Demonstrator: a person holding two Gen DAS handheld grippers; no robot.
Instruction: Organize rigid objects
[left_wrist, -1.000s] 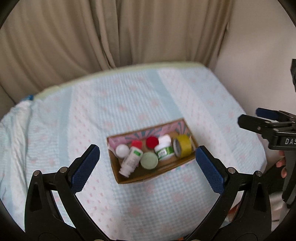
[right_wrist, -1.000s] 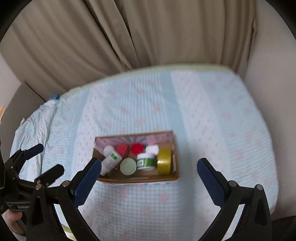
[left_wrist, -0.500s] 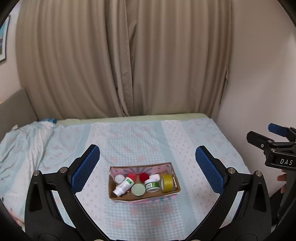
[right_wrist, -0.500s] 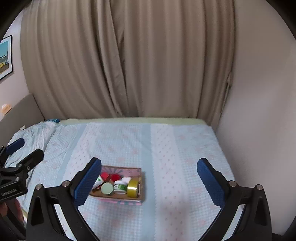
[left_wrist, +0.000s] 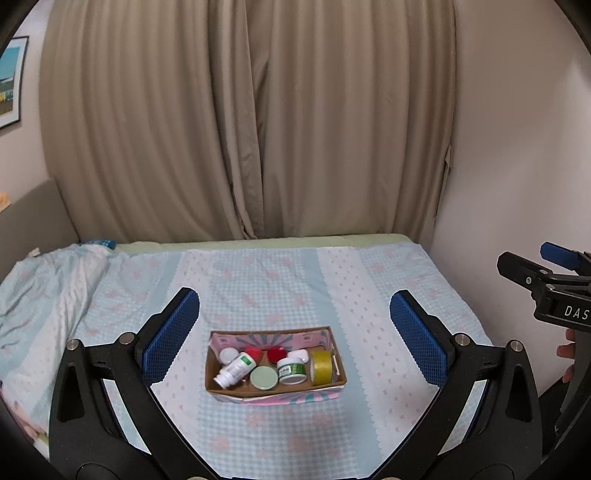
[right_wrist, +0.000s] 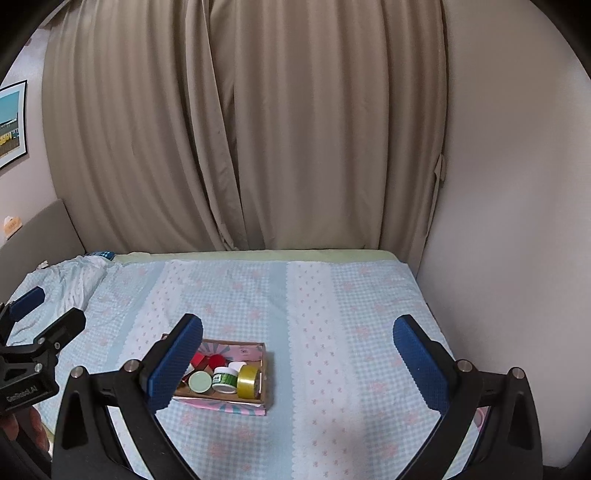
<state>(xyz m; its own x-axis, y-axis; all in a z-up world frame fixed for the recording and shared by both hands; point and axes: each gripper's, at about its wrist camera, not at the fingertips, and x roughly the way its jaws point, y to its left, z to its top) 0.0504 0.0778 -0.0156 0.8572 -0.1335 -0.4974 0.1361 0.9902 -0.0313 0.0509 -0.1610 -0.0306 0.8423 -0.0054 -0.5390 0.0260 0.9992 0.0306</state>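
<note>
A shallow cardboard box (left_wrist: 276, 394) with a pink and teal pattern sits on the bed (left_wrist: 258, 280), on a pale blue checked cover with pink motifs, roughly in the middle of the near half of the mattress. Inside it lie the rigid objects: a white bottle (left_wrist: 236, 370) with a green label lying on its side at the box's left, a small white cap (left_wrist: 228, 355) behind it, two red caps (left_wrist: 263, 353) against the back wall, a round pale green lid (left_wrist: 264, 378) at the front, a white jar with a green label (left_wrist: 291, 370) just right of that lid, and a roll of yellow tape (left_wrist: 320, 366) standing on edge at the right end. The left tool (left_wrist: 295, 339) is held above the near edge of the bed with its blue-padded fingers (left_wrist: 171, 336) spread wide, nothing between them, and the box appears between them, well apart from both pads. The right tool (right_wrist: 297, 365) is likewise wide open and holds nothing; in its view the box lies to the left, partly hidden behind its left finger (right_wrist: 175, 363). Each tool shows at the edge of the other's view. Beige curtains (left_wrist: 251, 122) hang behind the bed, a plain wall (left_wrist: 517, 147) stands at the right, and a framed picture (right_wrist: 13, 123) hangs at the far left.
</note>
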